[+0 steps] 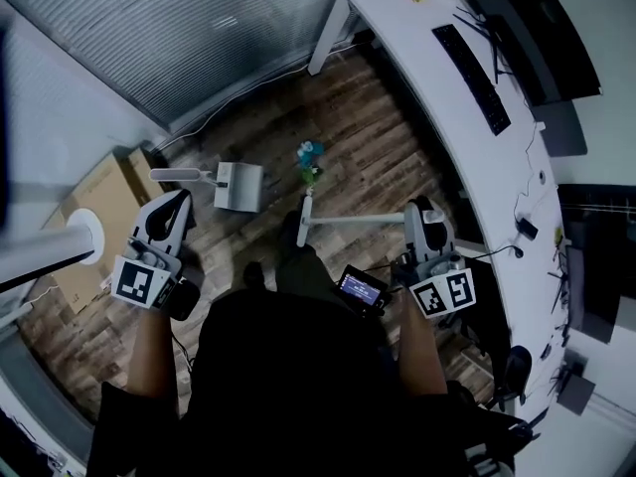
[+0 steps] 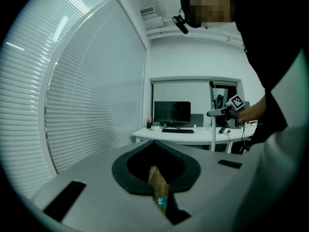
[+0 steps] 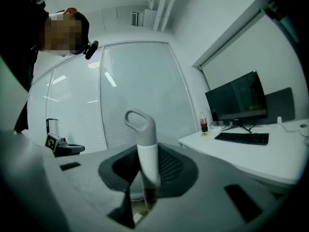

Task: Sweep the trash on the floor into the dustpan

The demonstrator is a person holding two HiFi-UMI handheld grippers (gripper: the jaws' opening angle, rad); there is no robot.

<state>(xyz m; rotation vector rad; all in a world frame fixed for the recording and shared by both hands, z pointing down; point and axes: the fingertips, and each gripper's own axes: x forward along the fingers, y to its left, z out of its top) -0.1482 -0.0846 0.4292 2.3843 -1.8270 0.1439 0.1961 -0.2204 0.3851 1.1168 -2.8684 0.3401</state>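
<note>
Blue-green trash [image 1: 310, 160] lies on the wooden floor. Just left of it stands a white dustpan [image 1: 239, 186], its upright handle [image 1: 177, 174] reaching toward my left gripper [image 1: 180, 205]. That gripper is shut and empty, close to the handle top but apart from it. In the left gripper view only floor and the trash [image 2: 161, 201] show through the slit between its jaws [image 2: 161, 193]. My right gripper [image 1: 416, 217] is shut on the white broom handle [image 1: 358, 221]. The broom head [image 1: 303, 219] sits just below the trash. The handle's grey loop [image 3: 140, 121] rises from the right gripper [image 3: 145, 197].
A long white desk [image 1: 437, 97] with a keyboard [image 1: 471, 64] and a monitor [image 1: 527, 18] curves along the right. A cardboard box [image 1: 99, 202] and a white post [image 1: 60, 246] stand at the left, with window blinds [image 1: 199, 28] behind. A bottle [image 3: 203, 122] is on the desk.
</note>
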